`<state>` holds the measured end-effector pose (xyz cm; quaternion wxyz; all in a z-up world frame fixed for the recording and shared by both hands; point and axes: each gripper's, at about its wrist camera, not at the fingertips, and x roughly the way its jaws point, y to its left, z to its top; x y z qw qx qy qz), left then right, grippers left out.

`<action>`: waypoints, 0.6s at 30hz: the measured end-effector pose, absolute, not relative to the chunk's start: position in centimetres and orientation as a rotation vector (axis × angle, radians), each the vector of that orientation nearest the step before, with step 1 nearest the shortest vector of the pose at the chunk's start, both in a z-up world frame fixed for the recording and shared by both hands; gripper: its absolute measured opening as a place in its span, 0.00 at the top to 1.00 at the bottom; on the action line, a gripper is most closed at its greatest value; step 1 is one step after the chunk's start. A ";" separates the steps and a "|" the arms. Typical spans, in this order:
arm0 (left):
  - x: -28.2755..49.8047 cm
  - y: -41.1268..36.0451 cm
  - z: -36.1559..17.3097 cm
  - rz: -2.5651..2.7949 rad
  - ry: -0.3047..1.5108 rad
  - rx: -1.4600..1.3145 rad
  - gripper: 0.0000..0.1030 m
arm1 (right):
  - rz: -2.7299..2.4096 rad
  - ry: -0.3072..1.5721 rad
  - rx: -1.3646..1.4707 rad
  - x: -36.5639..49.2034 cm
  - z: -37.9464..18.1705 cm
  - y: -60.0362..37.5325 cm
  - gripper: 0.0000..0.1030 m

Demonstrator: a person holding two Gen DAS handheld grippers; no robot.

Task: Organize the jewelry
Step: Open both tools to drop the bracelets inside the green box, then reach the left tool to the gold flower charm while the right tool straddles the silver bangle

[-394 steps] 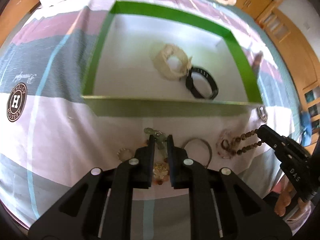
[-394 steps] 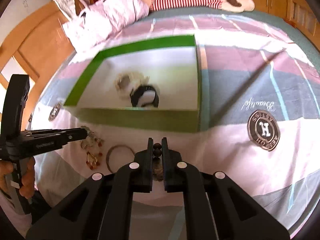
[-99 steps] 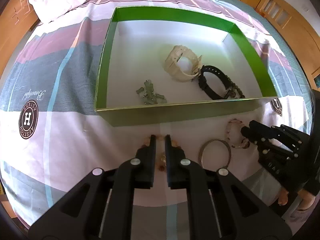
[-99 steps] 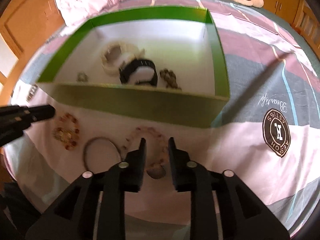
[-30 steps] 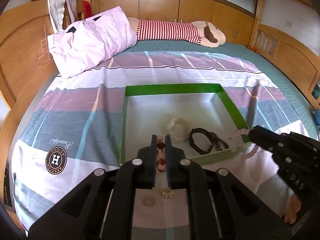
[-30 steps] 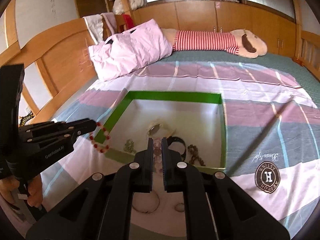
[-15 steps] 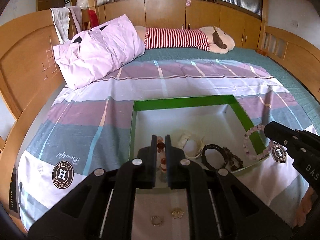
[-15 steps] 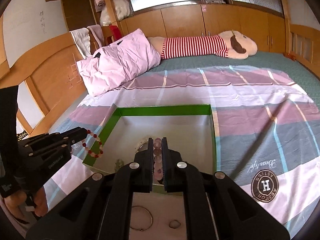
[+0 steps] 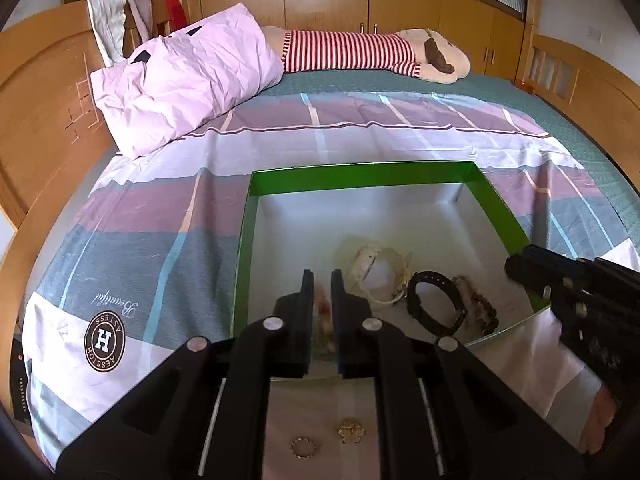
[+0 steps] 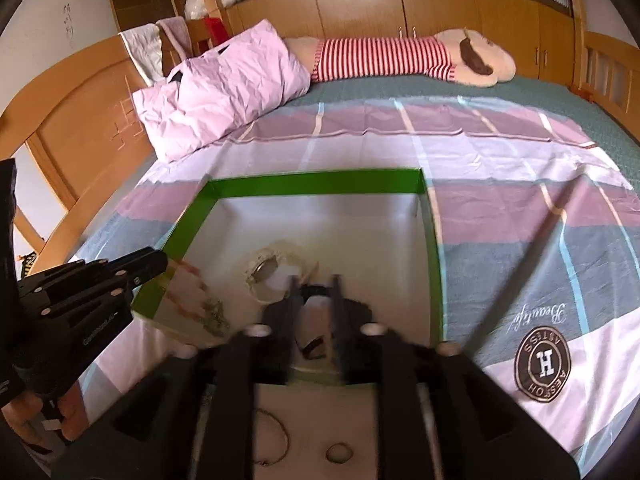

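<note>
Bedspread (image 9: 160, 220), green box (image 9: 360, 170) at 12 o'clock | my left tongs (image 9: 321, 276) had just eased narrowly off bead bracelet (image 9: 323, 316), right tongs (image 10: 313, 280) had just widened, empty | bracelet seemed light, limp: best pinched across strand

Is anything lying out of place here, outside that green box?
Yes. A small ring and a gold charm lie on the bedsheet outside the green box, plus a thin bangle and another ring. The watches are already inside.
</note>
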<state>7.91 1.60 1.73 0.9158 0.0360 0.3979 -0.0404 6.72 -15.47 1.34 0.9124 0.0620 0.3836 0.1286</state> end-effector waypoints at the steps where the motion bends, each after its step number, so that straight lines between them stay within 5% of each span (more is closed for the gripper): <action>1: 7.9 1.6 1.7 -0.080 0.823 0.074 0.84 | 0.266 0.782 0.123 6.5 1.5 -15.4 0.56; 5: 7.7 1.8 1.9 -0.084 0.828 0.064 0.72 | 0.285 0.782 0.091 5.7 2.2 -14.7 0.55; 9: 6.7 2.2 2.3 -0.106 0.864 0.039 0.46 | 0.329 0.834 0.121 4.6 1.8 -15.0 0.55; 15: 4.3 3.4 1.4 -0.191 1.000 0.028 0.39 | 0.415 1.066 0.025 2.9 -3.6 -12.8 0.54; 18: 4.5 3.7 0.2 -0.174 1.045 0.043 0.35 | 0.415 1.117 -0.107 2.2 -5.5 -10.8 0.39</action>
